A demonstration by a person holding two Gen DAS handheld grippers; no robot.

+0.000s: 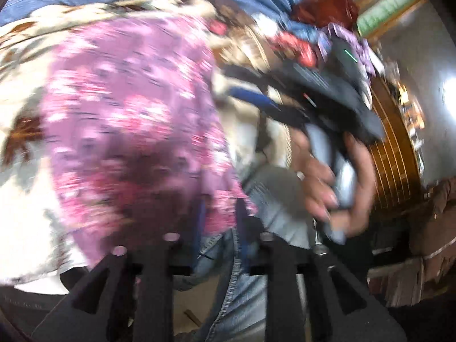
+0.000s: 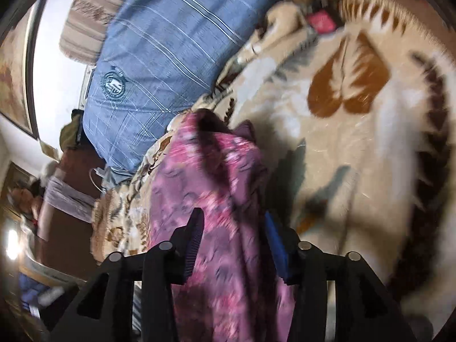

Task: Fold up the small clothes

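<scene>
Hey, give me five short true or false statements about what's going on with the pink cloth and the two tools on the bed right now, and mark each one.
1. The right tool has the pink flowered cloth between its fingers. True.
2. The cloth is plain white. False: it is pink and purple with a flower print.
3. A blue striped pillow lies beyond the cloth. True.
4. The cloth hangs over a bare wooden table. False: under it is a beige blanket with brown leaf shapes.
5. The left view shows a hand gripping the other tool's handle. True.
</scene>
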